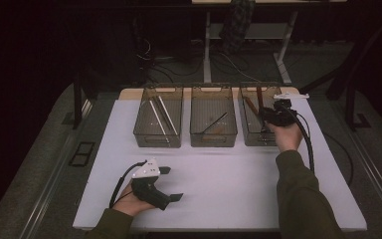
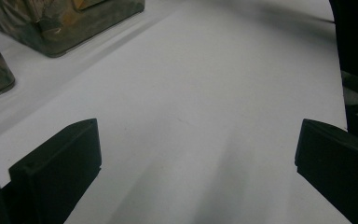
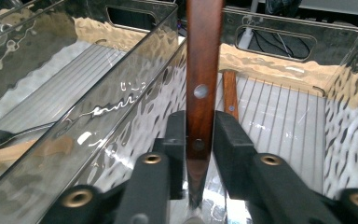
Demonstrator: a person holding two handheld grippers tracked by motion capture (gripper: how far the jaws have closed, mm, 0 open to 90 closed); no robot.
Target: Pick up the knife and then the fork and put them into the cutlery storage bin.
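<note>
Three bins in a row along the table's [image 1: 219,199] far edge: left bin [image 1: 157,117], middle bin [image 1: 213,116], right bin [image 1: 256,114]. Two sticks [image 1: 160,115] in the left bin, a spoon [image 1: 214,124] in the middle bin, a knife [image 3: 202,74] upright in the right bin between the right hand-held gripper's [image 1: 272,115] jaws. Left hand-held gripper [image 1: 171,184] near the table's near-left corner, well apart from the bins.

Left gripper [image 1: 170,183] agape, right gripper [image 3: 200,154] nearly closed.
</note>
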